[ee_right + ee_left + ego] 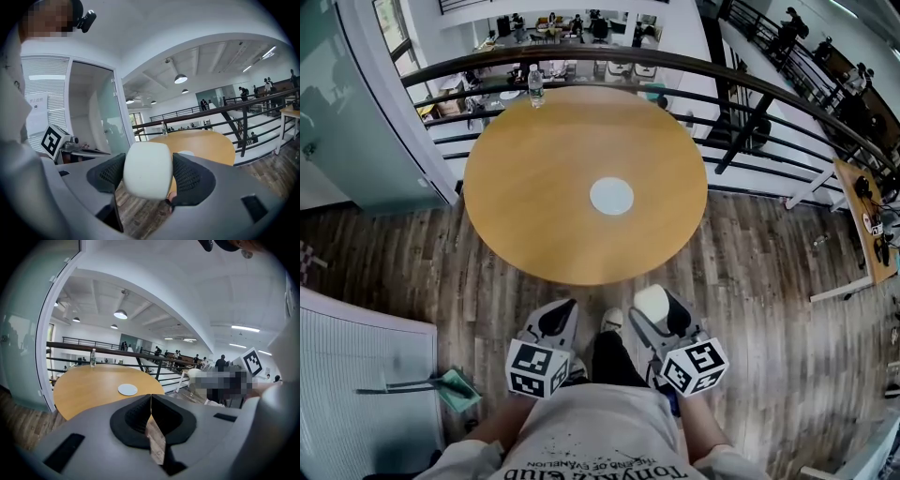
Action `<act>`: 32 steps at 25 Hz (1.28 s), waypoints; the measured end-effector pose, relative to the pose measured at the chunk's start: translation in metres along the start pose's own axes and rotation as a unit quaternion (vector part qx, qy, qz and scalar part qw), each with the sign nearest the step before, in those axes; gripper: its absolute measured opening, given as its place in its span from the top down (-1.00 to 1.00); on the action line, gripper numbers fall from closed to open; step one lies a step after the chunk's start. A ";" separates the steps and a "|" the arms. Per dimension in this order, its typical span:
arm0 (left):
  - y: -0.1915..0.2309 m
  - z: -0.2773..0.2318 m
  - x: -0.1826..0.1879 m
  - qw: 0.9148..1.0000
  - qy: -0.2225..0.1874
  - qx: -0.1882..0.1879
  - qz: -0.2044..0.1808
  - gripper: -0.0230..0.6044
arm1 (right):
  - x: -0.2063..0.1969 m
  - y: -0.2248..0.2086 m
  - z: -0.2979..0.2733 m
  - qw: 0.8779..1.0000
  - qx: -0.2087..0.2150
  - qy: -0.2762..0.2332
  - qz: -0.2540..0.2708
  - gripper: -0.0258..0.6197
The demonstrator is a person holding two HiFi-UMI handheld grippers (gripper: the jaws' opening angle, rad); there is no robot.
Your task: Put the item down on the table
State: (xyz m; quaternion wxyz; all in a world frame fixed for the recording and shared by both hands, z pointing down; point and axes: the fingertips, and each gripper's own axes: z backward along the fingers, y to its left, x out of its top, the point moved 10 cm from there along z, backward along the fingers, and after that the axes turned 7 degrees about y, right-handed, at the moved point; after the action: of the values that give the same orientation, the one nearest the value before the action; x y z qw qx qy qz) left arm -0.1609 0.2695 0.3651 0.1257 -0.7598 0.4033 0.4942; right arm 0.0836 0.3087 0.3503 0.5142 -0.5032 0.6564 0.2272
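My right gripper (664, 309) is shut on a white, rounded block (651, 302), held low over the wooden floor just short of the round wooden table (544, 178). In the right gripper view the white block (147, 169) fills the gap between the black pads (190, 178) of the right gripper (149, 174). My left gripper (560, 321) hangs beside it, also short of the table. Its jaws are shut with nothing between them in the left gripper view (151, 404). A white disc (611, 196) lies at the table's middle.
A water bottle (535, 84) stands at the table's far edge. A dark curved railing (741, 84) runs behind the table, with a drop to a lower floor beyond. A glass wall (356, 112) stands at the left. A white panel (356, 375) lies at bottom left.
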 end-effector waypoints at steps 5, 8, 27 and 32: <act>0.023 -0.031 0.015 1.000 0.002 0.013 0.003 0.85 | 0.012 -0.027 -0.035 1.000 0.006 0.002 0.003 -0.06; 0.031 -0.054 0.033 1.000 0.000 0.015 0.002 0.85 | 0.026 -0.048 -0.053 1.000 0.010 0.004 0.012 -0.06; 0.054 -0.171 0.112 0.998 -0.005 0.053 0.019 0.85 | 0.081 -0.163 -0.131 0.998 0.054 0.035 0.015 -0.06; 0.054 -0.188 0.118 0.998 0.004 0.060 0.023 0.85 | 0.088 -0.181 -0.142 0.998 0.057 0.039 0.012 -0.06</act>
State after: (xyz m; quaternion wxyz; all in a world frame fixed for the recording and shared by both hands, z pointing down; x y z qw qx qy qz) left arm -0.0570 0.0659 0.3660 0.1582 -0.7435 0.4501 0.4685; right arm 0.1854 0.0847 0.3630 0.5129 -0.4737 0.6940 0.1759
